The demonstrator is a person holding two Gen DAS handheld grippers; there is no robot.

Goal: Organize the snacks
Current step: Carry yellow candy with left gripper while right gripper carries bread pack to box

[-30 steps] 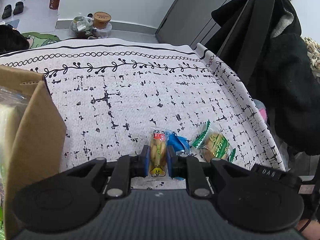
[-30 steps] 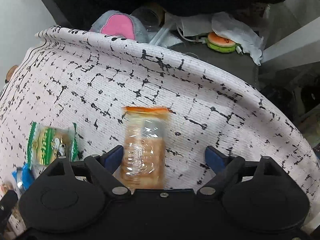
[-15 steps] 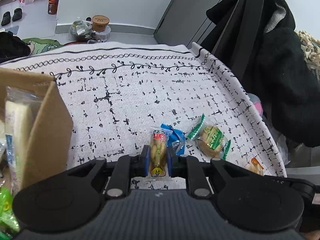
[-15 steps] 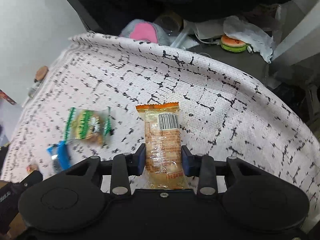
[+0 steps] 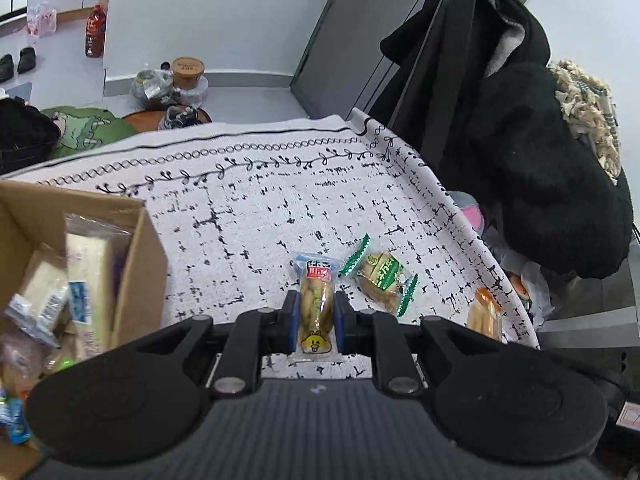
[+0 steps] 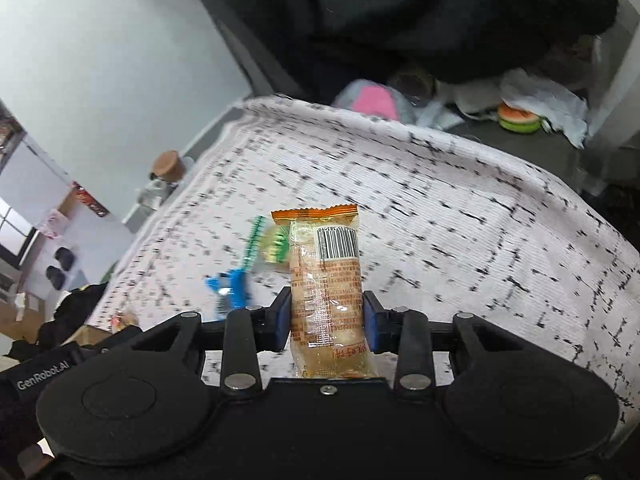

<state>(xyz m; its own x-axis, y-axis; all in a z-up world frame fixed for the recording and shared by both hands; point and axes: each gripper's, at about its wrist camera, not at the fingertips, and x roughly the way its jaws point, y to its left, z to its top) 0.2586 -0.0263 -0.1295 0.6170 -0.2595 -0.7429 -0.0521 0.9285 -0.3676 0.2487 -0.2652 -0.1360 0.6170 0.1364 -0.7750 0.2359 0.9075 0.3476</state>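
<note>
the left gripper (image 5: 316, 316) pinches a clear-wrapped snack with a yellow cartoon face (image 5: 315, 312) between its blue pads, above the near edge of the patterned tablecloth (image 5: 248, 216). the right gripper (image 6: 326, 320) pinches an orange-topped snack pack (image 6: 326, 280), barcode side up, lifted over the cloth. a green-edged snack (image 5: 382, 278) lies on the cloth near its right edge. a cardboard box (image 5: 136, 264) holding packets sits at the left edge.

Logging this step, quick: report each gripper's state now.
Left gripper: closed on the blue-topped snack packet.
Right gripper: closed on the orange-topped snack packet.
</note>
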